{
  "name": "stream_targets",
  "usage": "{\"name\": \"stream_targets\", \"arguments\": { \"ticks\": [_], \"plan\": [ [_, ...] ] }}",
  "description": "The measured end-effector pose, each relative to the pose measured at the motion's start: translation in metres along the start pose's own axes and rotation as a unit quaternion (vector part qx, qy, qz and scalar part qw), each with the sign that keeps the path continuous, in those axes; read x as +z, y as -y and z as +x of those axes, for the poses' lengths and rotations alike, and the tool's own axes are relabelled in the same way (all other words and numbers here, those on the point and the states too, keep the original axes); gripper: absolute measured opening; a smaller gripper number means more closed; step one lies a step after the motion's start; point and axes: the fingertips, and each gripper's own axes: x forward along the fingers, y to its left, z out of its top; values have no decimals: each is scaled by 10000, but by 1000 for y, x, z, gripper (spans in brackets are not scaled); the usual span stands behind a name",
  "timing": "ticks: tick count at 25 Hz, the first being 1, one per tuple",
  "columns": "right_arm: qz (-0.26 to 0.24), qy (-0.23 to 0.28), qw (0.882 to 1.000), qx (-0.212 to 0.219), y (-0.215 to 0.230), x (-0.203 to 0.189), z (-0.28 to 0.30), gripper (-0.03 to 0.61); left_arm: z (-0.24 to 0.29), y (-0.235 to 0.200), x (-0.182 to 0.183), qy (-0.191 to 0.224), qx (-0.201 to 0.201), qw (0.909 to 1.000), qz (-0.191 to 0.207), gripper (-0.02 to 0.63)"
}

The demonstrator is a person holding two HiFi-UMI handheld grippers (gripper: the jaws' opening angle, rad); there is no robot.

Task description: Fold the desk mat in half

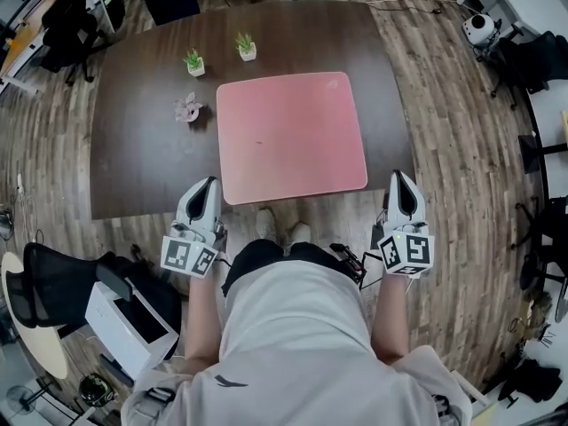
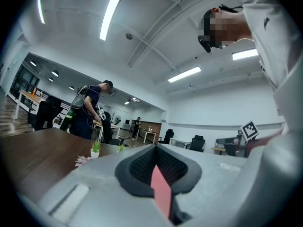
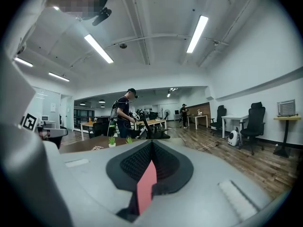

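The pink desk mat (image 1: 291, 136) lies flat and unfolded on the dark brown table (image 1: 142, 149), its near edge close to the table's front edge. My left gripper (image 1: 206, 186) hovers at the front edge just left of the mat's near left corner, jaws together and holding nothing. My right gripper (image 1: 400, 179) sits at the front edge a little right of the near right corner, also shut and empty. In the left gripper view (image 2: 156, 146) and the right gripper view (image 3: 151, 142) the jaw tips meet. Only a pink sliver of mat (image 3: 146, 186) shows through the slit below them.
Two small potted plants (image 1: 194, 62) (image 1: 247, 47) and a pink flower ornament (image 1: 187, 107) stand on the table's far left. A white box (image 1: 133, 322) and a black chair (image 1: 44, 282) are on the floor to my left. A person (image 3: 124, 110) stands beyond the table.
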Motion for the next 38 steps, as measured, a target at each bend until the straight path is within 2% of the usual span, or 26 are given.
{"name": "stream_targets", "arguments": {
  "ticks": [9,17,22,28,34,38],
  "plan": [
    [-39,-58,10000,-72,3,-8,15,3,14,-2,-10,-8,-155,9999,-61,5],
    [-88,-109,9999,-19,-3,-11,23,3,9,-12,-10,2,-44,10000,-55,5],
    [-295,-314,9991,51,-12,-29,31,4,3,-18,-13,-22,18,10000,-52,5],
    [-482,-882,9949,63,-14,-72,42,12,-2,-22,-15,-48,83,9999,-60,5],
    [-822,-1592,9838,111,-12,-128,62,60,-6,-26,-16,-85,132,9999,-52,5],
    [-694,-2369,9689,159,-3,-179,81,155,-8,-29,-16,-127,153,9998,-36,5]
  ]
}}
